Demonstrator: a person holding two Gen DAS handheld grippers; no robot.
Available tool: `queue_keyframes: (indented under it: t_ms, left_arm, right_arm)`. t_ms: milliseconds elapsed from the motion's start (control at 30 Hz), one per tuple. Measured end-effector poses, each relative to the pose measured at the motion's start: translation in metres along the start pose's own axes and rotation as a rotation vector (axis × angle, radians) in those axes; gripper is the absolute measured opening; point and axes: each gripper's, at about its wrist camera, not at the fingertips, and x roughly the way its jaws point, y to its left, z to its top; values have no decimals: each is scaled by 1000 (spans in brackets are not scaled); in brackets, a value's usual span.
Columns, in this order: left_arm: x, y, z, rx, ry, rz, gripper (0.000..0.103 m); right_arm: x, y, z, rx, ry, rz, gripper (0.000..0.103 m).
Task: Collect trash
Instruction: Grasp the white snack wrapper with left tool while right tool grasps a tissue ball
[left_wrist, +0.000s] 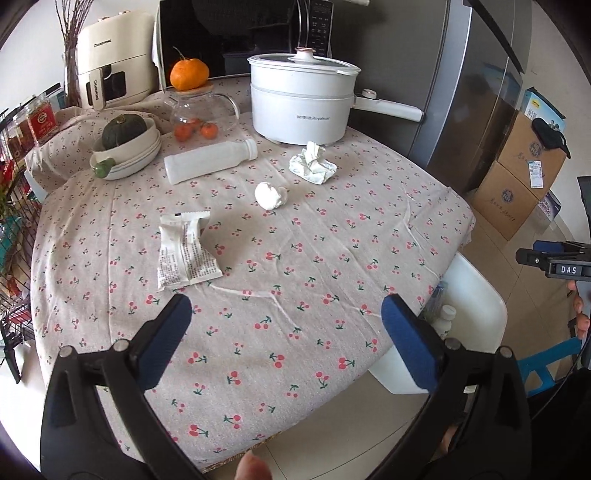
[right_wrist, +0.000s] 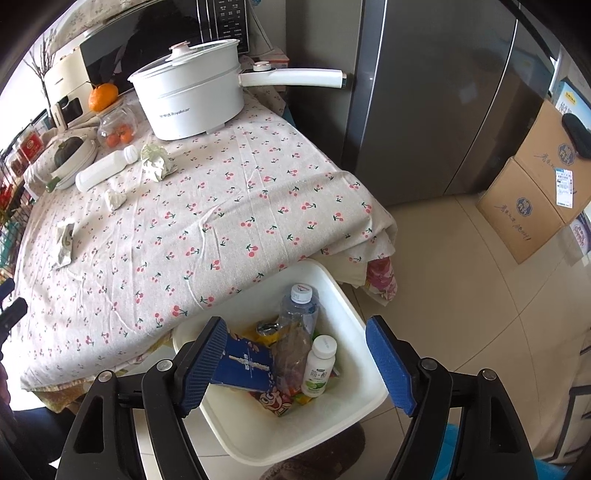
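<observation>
L gripper (left_wrist: 286, 315) hung w/ jaws spread wide over the near part of the table (left_wrist: 332, 258), nothing between the blue pads. R gripper (right_wrist: 295, 354) was over the white bin (right_wrist: 258, 424), jaws apart. A dark blue packet (right_wrist: 245, 365) sat against its left pad, tilted over the bin's contents; the right pad was clear of it, so no clamp on it. Can't tell if the packet was resting on the other trash or falling.

Bin stood on the floor just off the table's near-right corner. Inside: a clear bottle (right_wrist: 299, 314), a small white bottle w/ green label (right_wrist: 317, 369), a red-orange wrapper (right_wrist: 277, 400).

Trash on the cherry-print cloth, seen from the L wrist cam: a white wrapper (left_wrist: 186, 251) near-left, just beyond the L gripper's left finger; a small paper ball (left_wrist: 269, 195) mid-table; a crumpled tissue (left_wrist: 313, 164) farther right; a white bottle (left_wrist: 210, 160) lying on its side, far-left, beside the bowls (left_wrist: 125, 157).

Far side: white pot (left_wrist: 301, 99) w/ lid, glass jug (left_wrist: 201, 110) w/ an orange (left_wrist: 189, 74) on top, a squash (left_wrist: 123, 129) in the bowls. Boxes (left_wrist: 517, 173) stood on the floor at right.
</observation>
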Motion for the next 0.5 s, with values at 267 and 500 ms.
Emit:
queue_keyframes:
  t_ms: [267,500]
  left_arm:
    - [23,61,10,-108,-3,118,102]
    - [62,83,15,-168,78,145,102]
  right_arm:
    - [12,21,14,27,-7,35,86]
    - [33,48,33,81,45,117,87]
